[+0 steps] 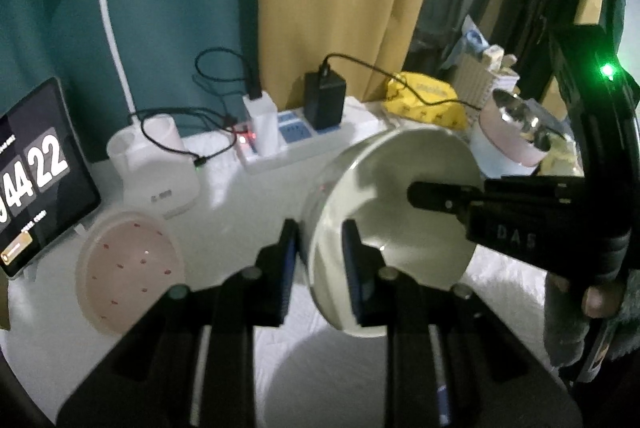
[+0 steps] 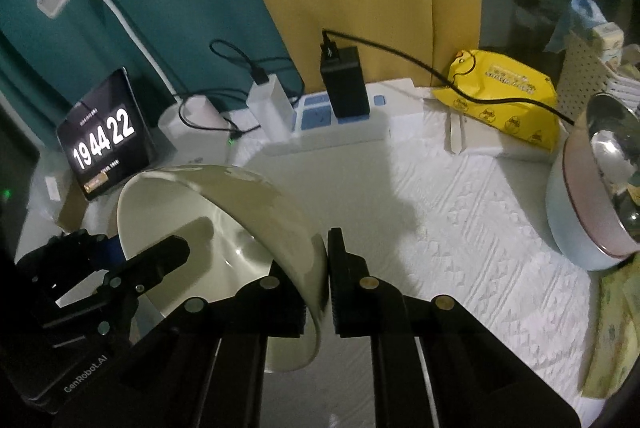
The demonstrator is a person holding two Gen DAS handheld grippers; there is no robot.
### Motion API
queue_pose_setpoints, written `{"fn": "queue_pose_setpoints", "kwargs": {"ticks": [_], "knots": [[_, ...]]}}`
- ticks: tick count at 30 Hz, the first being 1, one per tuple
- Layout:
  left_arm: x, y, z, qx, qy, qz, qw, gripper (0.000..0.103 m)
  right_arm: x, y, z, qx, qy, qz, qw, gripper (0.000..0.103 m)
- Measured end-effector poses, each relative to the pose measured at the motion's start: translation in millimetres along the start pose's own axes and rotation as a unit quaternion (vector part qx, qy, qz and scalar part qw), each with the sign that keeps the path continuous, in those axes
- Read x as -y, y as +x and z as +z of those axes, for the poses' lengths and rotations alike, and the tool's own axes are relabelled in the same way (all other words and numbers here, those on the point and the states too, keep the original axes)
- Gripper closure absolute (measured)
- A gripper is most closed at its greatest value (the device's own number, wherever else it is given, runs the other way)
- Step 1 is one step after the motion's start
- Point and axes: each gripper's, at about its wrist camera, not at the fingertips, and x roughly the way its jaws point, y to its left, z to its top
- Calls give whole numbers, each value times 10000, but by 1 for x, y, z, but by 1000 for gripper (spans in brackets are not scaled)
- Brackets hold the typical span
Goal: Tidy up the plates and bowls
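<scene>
A cream bowl (image 1: 400, 184) (image 2: 224, 204) hangs tilted above the white quilted table cover, held by its rim from two sides. My left gripper (image 1: 320, 264) is shut on the bowl's near rim, one pad inside and one outside. My right gripper (image 2: 320, 268) is shut on the opposite rim. The right gripper's inner finger (image 1: 436, 196) shows inside the bowl in the left wrist view. The left gripper (image 2: 120, 248) shows at the far rim in the right wrist view. A pink plate with red dots (image 1: 128, 268) lies on the table to the left.
A steel-lined pink bowl stacked on a pale blue bowl (image 2: 588, 204) (image 1: 516, 140) stands at the right. Along the back are a tablet clock (image 2: 104, 136), a white lamp base (image 1: 156, 164), a power strip (image 2: 340, 132) with chargers and cables, and a yellow bag (image 2: 504, 96). A pale round dish (image 1: 320, 380) lies below the grippers.
</scene>
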Motion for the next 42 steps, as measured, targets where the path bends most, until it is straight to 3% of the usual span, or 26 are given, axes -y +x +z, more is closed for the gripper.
{"fn": "queue_pose_setpoints", "kwargs": {"ticks": [9, 28, 42], "knots": [[6, -36, -2, 349, 39, -30, 9994, 87, -6, -39, -4, 294, 187, 92, 9993, 92], [20, -109, -22, 846, 7, -86, 9964, 91, -39, -109, -32, 674, 88, 66, 9977, 91], [30, -142, -58, 835, 52, -213, 9963, 91, -49, -133, -79, 630, 209, 14, 9978, 91]]}}
